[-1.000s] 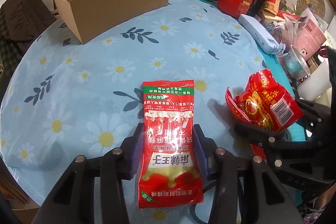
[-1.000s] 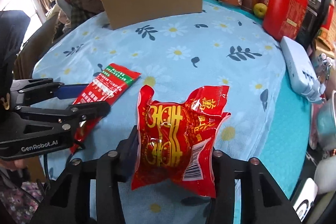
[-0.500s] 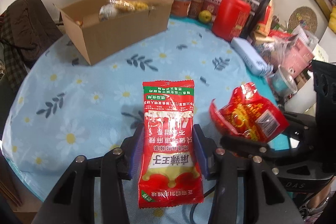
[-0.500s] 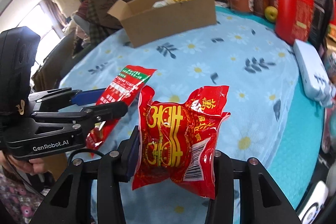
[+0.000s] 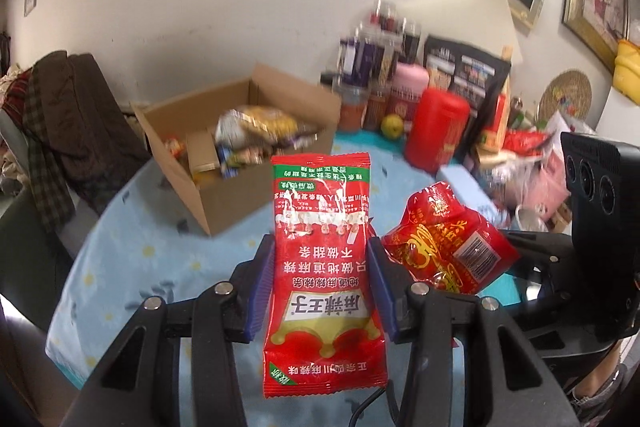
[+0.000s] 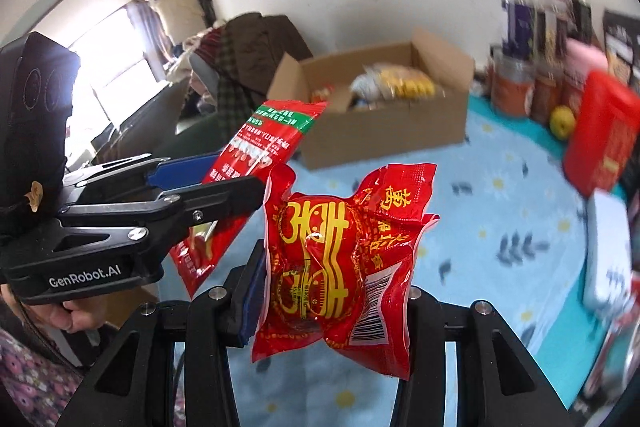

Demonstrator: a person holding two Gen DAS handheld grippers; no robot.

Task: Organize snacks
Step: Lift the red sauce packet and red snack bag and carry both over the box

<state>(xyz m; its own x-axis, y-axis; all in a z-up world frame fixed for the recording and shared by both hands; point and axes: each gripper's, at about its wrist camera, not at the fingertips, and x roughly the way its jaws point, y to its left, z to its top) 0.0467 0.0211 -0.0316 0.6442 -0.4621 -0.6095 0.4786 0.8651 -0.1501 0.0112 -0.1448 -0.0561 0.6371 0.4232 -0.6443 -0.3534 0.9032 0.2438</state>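
My left gripper (image 5: 322, 283) is shut on a flat red snack packet with a green end (image 5: 322, 267), held upright above the table; the packet also shows in the right wrist view (image 6: 256, 155). My right gripper (image 6: 332, 287) is shut on a puffy red snack bag with gold print (image 6: 340, 251), which also shows in the left wrist view (image 5: 444, 247). An open cardboard box (image 5: 240, 195) holding several snacks stands at the far side of the table, ahead and left; it also shows in the right wrist view (image 6: 384, 131).
The round table has a blue daisy cloth (image 6: 500, 227). A red canister (image 5: 436, 131), jars (image 5: 368, 99), a yellow-green fruit (image 5: 392, 127) and a white-blue box (image 6: 604, 247) crowd the far right. A chair with dark clothes (image 5: 60, 107) stands left.
Both grippers have lifted their packets up off the table. The views now look higher, into the open box and at the wall.
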